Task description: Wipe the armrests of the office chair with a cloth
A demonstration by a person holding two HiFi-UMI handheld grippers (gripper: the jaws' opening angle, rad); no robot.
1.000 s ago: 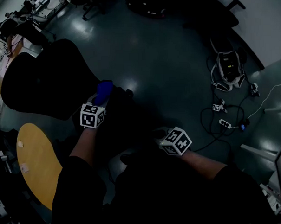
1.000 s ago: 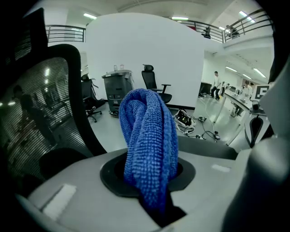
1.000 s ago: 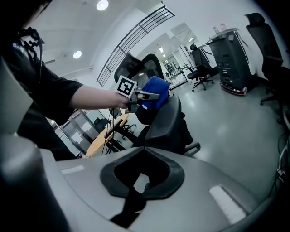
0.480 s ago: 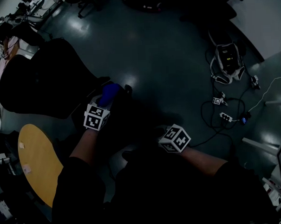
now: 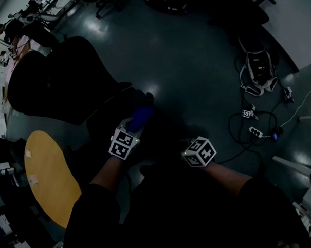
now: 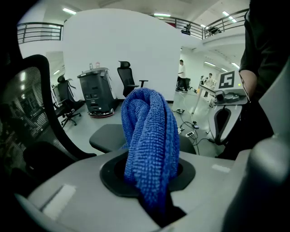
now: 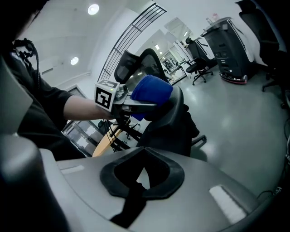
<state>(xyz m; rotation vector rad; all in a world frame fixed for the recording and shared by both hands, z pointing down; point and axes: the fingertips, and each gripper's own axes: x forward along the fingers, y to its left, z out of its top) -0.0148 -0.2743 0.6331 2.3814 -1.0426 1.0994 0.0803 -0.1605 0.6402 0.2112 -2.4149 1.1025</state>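
The black office chair's back (image 5: 56, 81) fills the upper left of the head view. My left gripper (image 5: 135, 125) is shut on a bunched blue cloth (image 5: 140, 116), which rests on the dark armrest (image 5: 127, 99). In the left gripper view the blue cloth (image 6: 152, 136) rises between the jaws, with a grey pad (image 6: 105, 137) just behind it and the mesh chair back (image 6: 27, 108) to the left. The right gripper view shows the cloth (image 7: 152, 90) pressed on top of the black armrest (image 7: 170, 120). My right gripper (image 7: 142, 174) is shut and holds nothing; its marker cube (image 5: 199, 152) hovers to the right of the armrest.
A round yellow table (image 5: 50, 177) lies at the lower left. Cables and a power strip (image 5: 254, 131) trail over the floor at right, near a small device (image 5: 258, 65). A black machine (image 6: 95, 93) and another office chair (image 6: 129, 77) stand far off.
My left gripper has slid the blue cloth toward me and to the right along the armrest. The right gripper has shifted only slightly.
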